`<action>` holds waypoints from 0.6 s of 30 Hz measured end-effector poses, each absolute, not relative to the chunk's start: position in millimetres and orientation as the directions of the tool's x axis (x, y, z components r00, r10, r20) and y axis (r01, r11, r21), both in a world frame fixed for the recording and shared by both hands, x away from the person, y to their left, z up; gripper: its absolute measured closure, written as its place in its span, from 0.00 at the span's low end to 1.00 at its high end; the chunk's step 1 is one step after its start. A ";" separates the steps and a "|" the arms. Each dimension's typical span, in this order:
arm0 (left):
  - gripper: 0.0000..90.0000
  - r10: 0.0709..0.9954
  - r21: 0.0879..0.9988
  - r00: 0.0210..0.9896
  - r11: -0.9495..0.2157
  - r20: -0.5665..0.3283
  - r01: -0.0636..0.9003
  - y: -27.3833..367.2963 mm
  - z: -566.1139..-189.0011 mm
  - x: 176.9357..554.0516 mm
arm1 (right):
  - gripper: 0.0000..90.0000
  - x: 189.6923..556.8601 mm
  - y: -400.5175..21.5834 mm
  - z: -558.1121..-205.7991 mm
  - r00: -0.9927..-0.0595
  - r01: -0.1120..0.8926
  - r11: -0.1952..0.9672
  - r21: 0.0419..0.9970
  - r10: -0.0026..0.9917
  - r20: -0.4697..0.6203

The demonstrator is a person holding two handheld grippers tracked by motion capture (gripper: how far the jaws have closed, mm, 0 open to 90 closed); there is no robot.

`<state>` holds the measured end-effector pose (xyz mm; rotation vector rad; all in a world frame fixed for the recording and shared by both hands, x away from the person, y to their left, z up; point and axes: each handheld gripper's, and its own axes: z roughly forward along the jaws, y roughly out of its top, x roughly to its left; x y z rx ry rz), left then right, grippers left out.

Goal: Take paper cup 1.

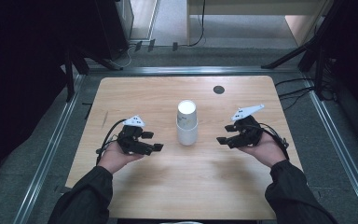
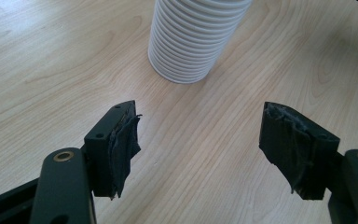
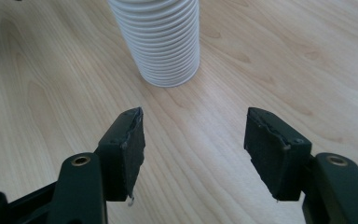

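Writing and labels: I find a small dark mark near the rim of the top cup in the stack of white paper cups (image 1: 187, 123), too small for me to read. The grey plate (image 1: 134, 121) on the left gripper and the grey plate (image 1: 247, 112) on the right gripper each carry dark dots, not lettering. I read no brand anywhere.

Location of the work item: the stack stands upright on the wooden table (image 1: 135, 93), near its middle, between the two grippers and apart from both. A dark round disc (image 1: 219, 89) lies on the tabletop beyond it, toward the far edge.

Left side: the left hand (image 1: 114, 157) comes in from the bottom of the high view, palm turned up under the tool. The left gripper (image 1: 153, 141) is held low over the wood and aimed inward at the stack. In the left gripper view its jaws stand wide apart, bare table between them, with the ribbed base of the stack ahead. The pad tape is frayed.

Right side: the right hand (image 1: 265, 150) mirrors the left, cradling the right gripper (image 1: 226, 134), which points inward at the stack. In the right gripper view I find its jaws likewise spread, nothing between them and the stack ahead, untouched.
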<state>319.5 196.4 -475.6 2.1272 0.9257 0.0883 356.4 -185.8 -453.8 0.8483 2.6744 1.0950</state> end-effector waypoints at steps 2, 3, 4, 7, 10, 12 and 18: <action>0.31 0.645 0.696 0.729 -0.415 -0.229 0.586 195.7 -475.6 319.2 | 0.43 358.6 -184.0 -448.3 -0.841 0.448 0.597 0.666 0.535 0.086; 0.31 0.648 0.694 0.727 -0.416 -0.227 0.587 195.1 -475.5 318.9 | 0.42 359.7 -182.6 -445.6 -0.841 0.451 0.604 0.657 0.535 0.085; 0.31 0.648 0.696 0.727 -0.415 -0.227 0.587 194.5 -475.3 318.3 | 0.42 361.1 -181.4 -443.0 -0.844 0.450 0.612 0.650 0.530 0.084; 0.31 0.647 0.699 0.728 -0.413 -0.227 0.585 194.6 -474.8 318.0 | 0.41 364.0 -177.9 -435.6 -0.854 0.435 0.637 0.636 0.516 0.068; 0.31 0.647 0.698 0.725 -0.407 -0.235 0.589 195.5 -474.8 318.7 | 0.41 366.1 -175.8 -431.2 -0.861 0.425 0.653 0.627 0.505 0.058; 0.31 0.647 0.699 0.724 -0.403 -0.239 0.591 196.2 -474.7 318.7 | 0.41 371.0 -172.1 -425.0 -0.870 0.415 0.679 0.606 0.490 0.047; 0.32 0.645 0.702 0.725 -0.400 -0.240 0.589 197.9 -474.0 318.9 | 0.41 379.0 -165.9 -410.9 -0.888 0.389 0.721 0.574 0.459 0.025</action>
